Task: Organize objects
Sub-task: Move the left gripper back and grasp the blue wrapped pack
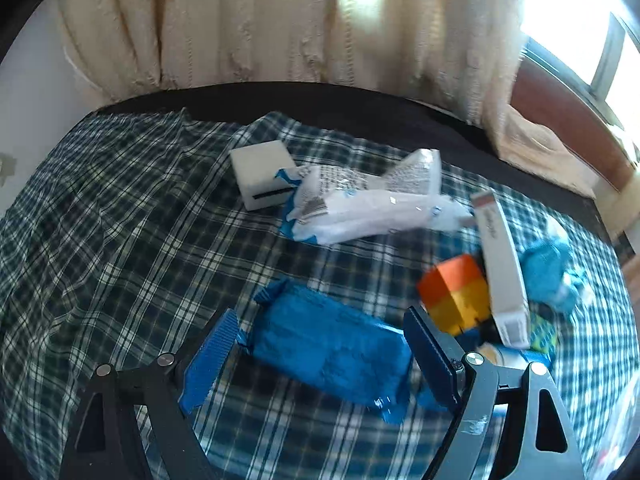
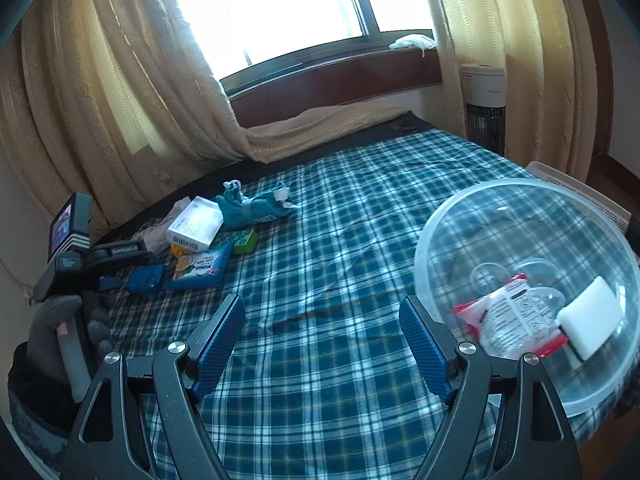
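My left gripper (image 1: 320, 344) is open, its blue pads on either side of a blue wrapped packet (image 1: 332, 348) lying on the plaid bedspread (image 1: 120, 240); whether they touch it is unclear. Behind it lie a white box (image 1: 262, 174), a white plastic pack (image 1: 368, 200), an orange-yellow block (image 1: 456, 294), a long white carton (image 1: 502, 272) and a teal cloth (image 1: 548, 272). My right gripper (image 2: 322, 344) is open and empty above the bedspread. A clear bowl (image 2: 500, 216) at its right holds a red-white sachet (image 2: 512, 320) and a white sponge (image 2: 590, 322).
In the right wrist view the left gripper unit (image 2: 76, 248) sits by the pile of objects (image 2: 208, 236) at the left. Curtains (image 2: 120, 100), a window sill (image 2: 340, 76) and a white heater (image 2: 484, 104) stand beyond the bed.
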### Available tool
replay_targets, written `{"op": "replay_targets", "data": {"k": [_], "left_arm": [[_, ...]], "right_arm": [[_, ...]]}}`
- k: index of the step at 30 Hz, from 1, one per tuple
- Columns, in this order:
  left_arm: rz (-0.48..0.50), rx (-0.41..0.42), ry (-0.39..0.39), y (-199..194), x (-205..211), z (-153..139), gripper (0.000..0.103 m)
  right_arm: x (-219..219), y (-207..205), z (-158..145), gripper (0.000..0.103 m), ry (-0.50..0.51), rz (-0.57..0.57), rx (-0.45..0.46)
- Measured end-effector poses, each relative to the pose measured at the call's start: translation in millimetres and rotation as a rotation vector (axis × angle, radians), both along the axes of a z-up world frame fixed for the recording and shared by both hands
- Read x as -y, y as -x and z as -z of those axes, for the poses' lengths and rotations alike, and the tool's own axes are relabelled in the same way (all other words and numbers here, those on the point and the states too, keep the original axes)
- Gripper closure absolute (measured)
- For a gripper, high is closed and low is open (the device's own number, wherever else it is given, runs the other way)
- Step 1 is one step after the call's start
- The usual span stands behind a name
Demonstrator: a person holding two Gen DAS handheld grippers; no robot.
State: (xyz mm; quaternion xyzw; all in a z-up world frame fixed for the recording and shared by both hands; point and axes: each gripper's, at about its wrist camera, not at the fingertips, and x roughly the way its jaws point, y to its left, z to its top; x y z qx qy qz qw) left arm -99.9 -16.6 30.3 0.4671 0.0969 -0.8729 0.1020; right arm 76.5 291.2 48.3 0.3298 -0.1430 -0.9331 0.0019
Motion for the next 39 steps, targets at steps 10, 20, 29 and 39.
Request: {"op": "replay_targets", "data": {"k": [10,20,29,39], "left_arm": [[-0.016,0.035,0.014,9.5,1.6,15.1,0.012],[0.015,0.035,0.049,-13.7,14.5,15.9,0.008],[-0.007,0.035,0.029,-23.7,37.4,19.8,0.008],[0.038,-0.004,0.032,-22.4,36.5,19.1,0.034]], "right_arm": [[11.7,11.3,11.0,0.022,0.013,-0.042,0.026],[17.6,9.6,10.4,0.022,0.013,-0.061,0.029],[29.5,11.5,10.4,0.022,0.006,-0.084,0.034],[40.1,20.7,13.3,0.022,0.0,-0.1,0.055]]}}
